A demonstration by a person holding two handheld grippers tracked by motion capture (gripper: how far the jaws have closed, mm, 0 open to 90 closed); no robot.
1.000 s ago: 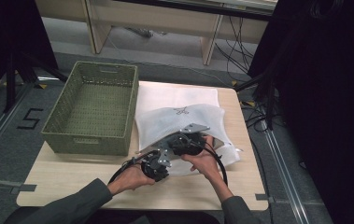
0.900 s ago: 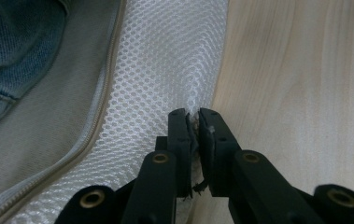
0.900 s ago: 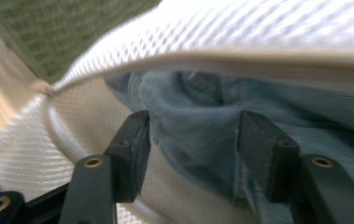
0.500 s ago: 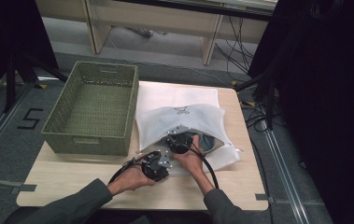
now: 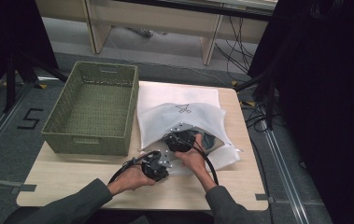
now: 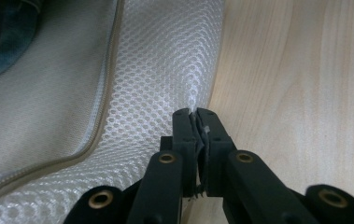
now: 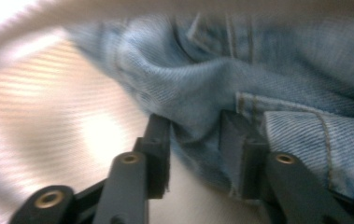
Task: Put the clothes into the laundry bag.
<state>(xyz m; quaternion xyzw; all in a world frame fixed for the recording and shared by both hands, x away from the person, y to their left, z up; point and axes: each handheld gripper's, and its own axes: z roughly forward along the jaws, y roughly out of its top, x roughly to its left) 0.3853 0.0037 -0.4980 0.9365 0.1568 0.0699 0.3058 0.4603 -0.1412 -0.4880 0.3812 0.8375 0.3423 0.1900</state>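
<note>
Our left gripper (image 6: 195,114) has its jaws clenched on the edge of the white mesh bag (image 6: 151,93), pinning it near the desk's (image 5: 86,179) front edge. Our right gripper (image 7: 193,126) has pushed deeper into the bag's mouth since a second ago; its jaws, just reopening, straddle a fold of the blue jeans (image 7: 277,70) without visibly squeezing. We judge that pulling the jeans out comes next.

I see a green woven basket (image 5: 90,109) standing empty on the left part of the light wooden table (image 5: 86,184). A flat white cloth (image 5: 165,93) lies just beside it at the far edge. On the grey floor left of the table I read a black "5" (image 5: 30,119); dark cables (image 5: 258,116) trail at right.
</note>
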